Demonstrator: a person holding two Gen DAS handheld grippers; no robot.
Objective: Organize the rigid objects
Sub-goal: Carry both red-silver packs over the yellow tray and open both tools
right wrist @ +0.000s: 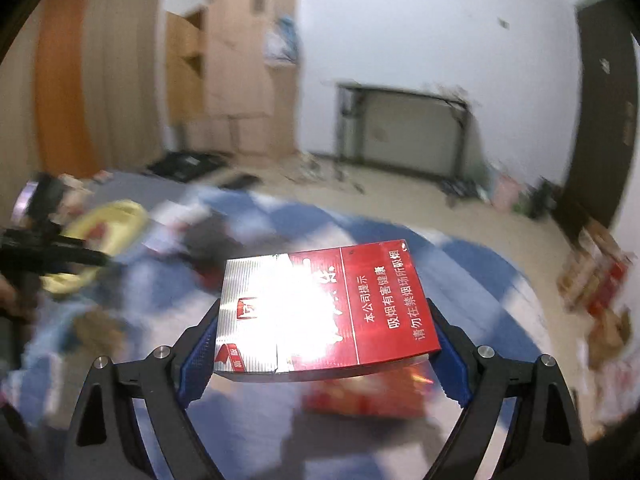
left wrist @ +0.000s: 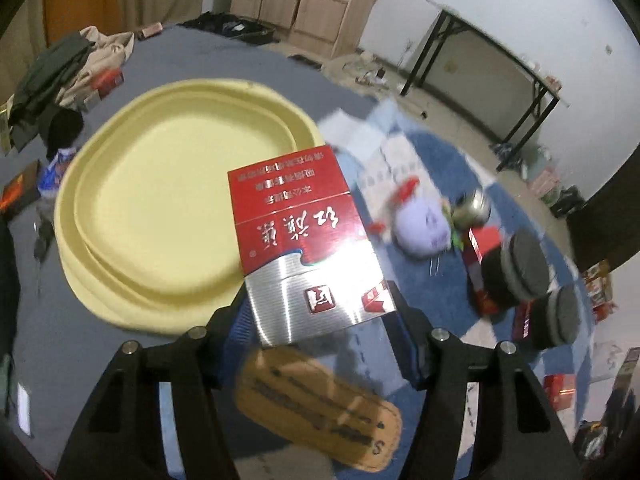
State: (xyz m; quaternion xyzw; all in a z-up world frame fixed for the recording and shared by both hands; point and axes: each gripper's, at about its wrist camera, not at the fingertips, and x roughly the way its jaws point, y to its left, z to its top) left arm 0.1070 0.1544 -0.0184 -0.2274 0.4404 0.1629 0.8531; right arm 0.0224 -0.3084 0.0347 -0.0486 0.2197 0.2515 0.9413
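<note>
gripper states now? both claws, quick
Left claw: shut on a red-and-silver cigarette pack.
Right claw: shut on a second cigarette pack, gripped crosswise.

Left tool (left wrist: 320, 312): two matte black fingers (left wrist: 208, 340) of angular, plate-like build, each widening toward the base and pierced by a slim triangular cut-out. Round silver screw heads at the linkage joints, two per side. Inner faces lined with blue ribbed pads (left wrist: 240, 320).

Right tool (right wrist: 324, 340): same construction. Black fingers (right wrist: 460, 340) with triangular cut-outs, paired silver screw heads on each side, and blue pads (right wrist: 198, 360) of fine ribbed texture along the inner faces. No cables or markings visible on either.
</note>
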